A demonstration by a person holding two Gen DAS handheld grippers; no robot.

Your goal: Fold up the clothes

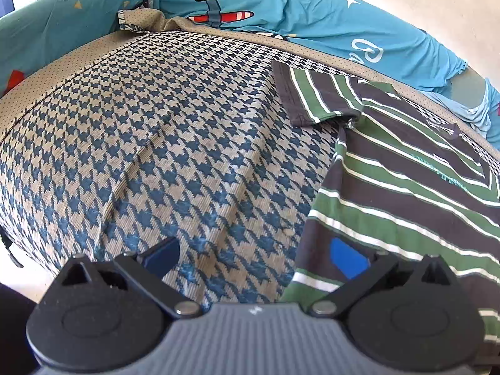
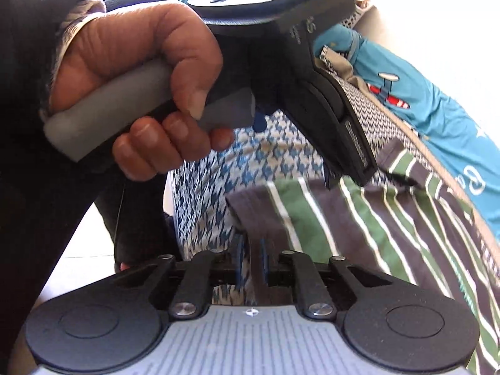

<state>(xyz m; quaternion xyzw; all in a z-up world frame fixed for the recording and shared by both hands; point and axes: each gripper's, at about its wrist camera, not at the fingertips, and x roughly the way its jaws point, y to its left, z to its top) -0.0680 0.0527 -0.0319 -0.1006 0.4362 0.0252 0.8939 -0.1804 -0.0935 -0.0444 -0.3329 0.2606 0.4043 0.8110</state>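
A shirt with green, brown and white stripes (image 1: pixel 406 187) lies spread on a houndstooth-covered surface (image 1: pixel 156 131), one sleeve (image 1: pixel 315 93) pointing left. My left gripper (image 1: pixel 254 256) stands wide open above the shirt's left edge, its right blue pad (image 1: pixel 348 257) over the fabric, nothing between its fingers. In the right wrist view, the striped shirt (image 2: pixel 359 218) fills the right side. My right gripper (image 2: pixel 251 257) is open by a narrow gap, and a dark hem corner (image 2: pixel 250 212) of the shirt runs between its pads.
A teal cloth with an airplane print (image 1: pixel 281 9) is bunched along the far edge of the surface. In the right wrist view, a person's hand (image 2: pixel 134 72) grips a grey handle (image 2: pixel 109 109) close in front, blocking the upper left. A pale floor shows below left.
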